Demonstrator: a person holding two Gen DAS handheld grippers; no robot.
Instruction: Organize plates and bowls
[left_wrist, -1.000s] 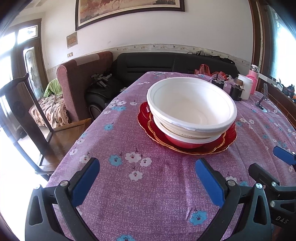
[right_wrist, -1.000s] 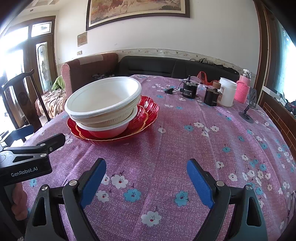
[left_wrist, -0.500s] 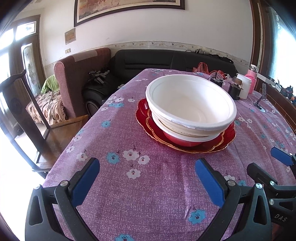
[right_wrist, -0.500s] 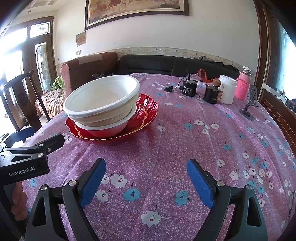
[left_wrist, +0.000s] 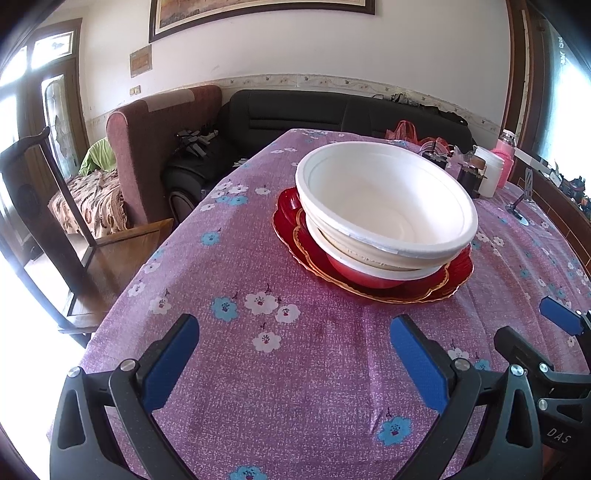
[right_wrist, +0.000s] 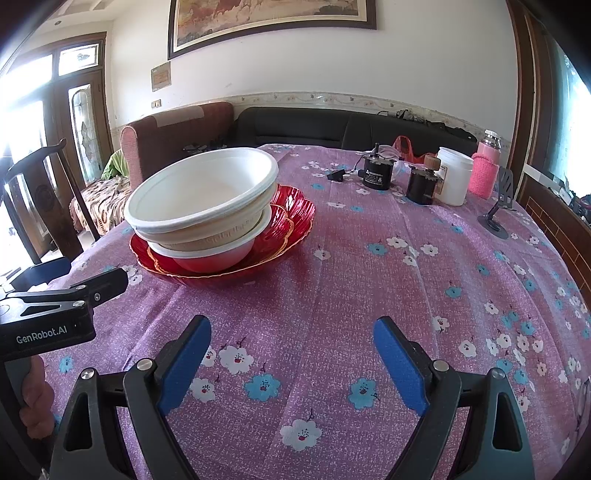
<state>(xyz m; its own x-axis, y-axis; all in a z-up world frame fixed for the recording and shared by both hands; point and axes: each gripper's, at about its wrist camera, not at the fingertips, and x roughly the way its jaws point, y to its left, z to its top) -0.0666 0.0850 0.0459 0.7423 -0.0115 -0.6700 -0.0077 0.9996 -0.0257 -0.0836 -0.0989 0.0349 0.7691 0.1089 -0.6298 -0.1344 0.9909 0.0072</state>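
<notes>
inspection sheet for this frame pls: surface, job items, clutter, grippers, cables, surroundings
Surface: table under a purple floral tablecloth, creased near the front edge.
Job's things: white bowl nested on top of other bowls, the lowest red and white; the stack sits on stacked red plates. Top bowl leans slightly.
Clutter: at the far right of the table, two black cylinders, white jar, pink bottle, red bag, small stand.
Grippers: left gripper open, right gripper open, both holding nothing, short of the stack.
Cables: thin lead by the black cylinders.
Surroundings: black sofa, brown armchair, wooden chair, framed picture.
</notes>
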